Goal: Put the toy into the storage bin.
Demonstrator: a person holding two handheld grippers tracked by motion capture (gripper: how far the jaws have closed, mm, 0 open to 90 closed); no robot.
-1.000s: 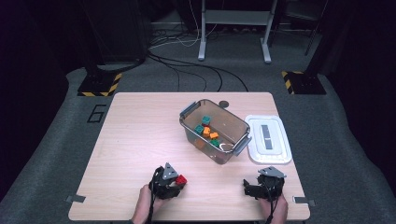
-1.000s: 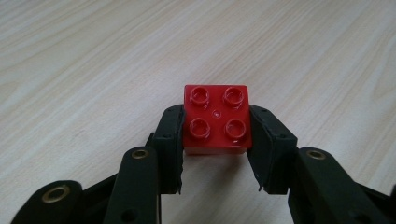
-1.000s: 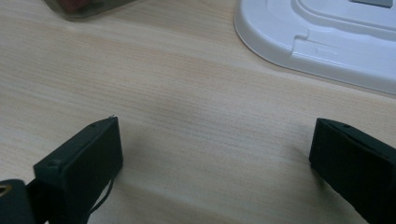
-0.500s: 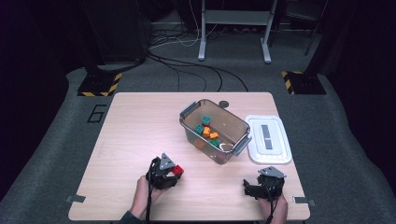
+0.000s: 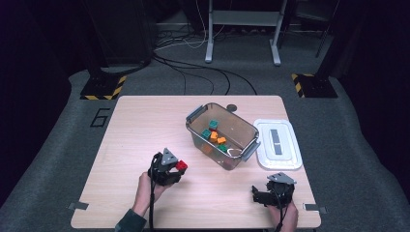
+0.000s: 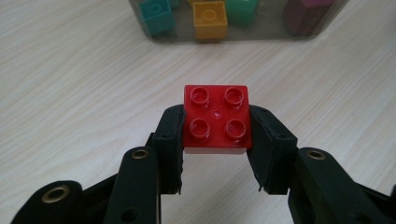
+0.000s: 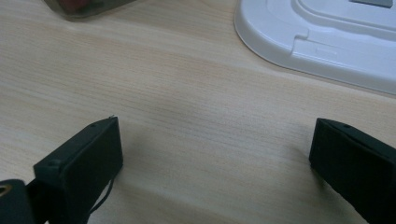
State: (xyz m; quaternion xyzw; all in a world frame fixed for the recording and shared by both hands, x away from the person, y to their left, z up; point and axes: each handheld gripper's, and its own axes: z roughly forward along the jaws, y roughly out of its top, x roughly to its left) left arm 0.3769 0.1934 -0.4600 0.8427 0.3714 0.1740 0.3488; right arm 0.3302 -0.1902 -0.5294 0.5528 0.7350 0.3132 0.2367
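The left hand-held gripper is clenched on a red brick, studs up, one jaw against each side. Compared with a second ago, the brick has come up off the bench and now hangs above it, short of the bin. The pick appears complete; the carry to the bin, where teal and orange bricks already lie, likely follows. The lid lies flat beside the bin. The right hand-held gripper rests released, nothing between its jaws, near the bench's front edge.
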